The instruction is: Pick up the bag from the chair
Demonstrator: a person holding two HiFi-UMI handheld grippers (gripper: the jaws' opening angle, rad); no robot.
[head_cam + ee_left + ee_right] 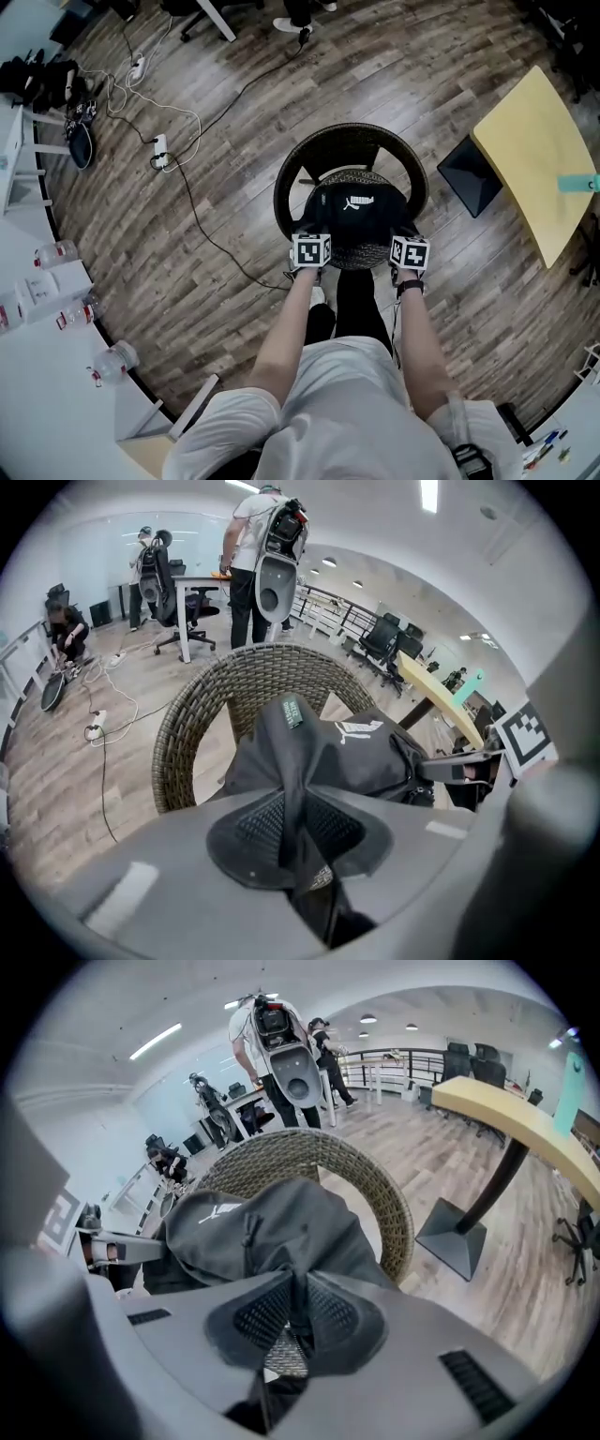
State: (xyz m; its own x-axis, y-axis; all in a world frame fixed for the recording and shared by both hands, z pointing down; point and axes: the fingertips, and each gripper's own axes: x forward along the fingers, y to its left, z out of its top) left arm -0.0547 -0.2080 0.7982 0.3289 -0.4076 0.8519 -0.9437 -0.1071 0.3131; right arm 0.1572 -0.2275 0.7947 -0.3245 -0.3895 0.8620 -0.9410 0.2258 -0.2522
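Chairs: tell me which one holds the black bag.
The round wicker chair in the foreground holds the bag; the black office chairs farther back are not woven.

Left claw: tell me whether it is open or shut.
Shut on the black bag. In the left gripper view the left claw pinches a fold of its fabric between closed jaws.
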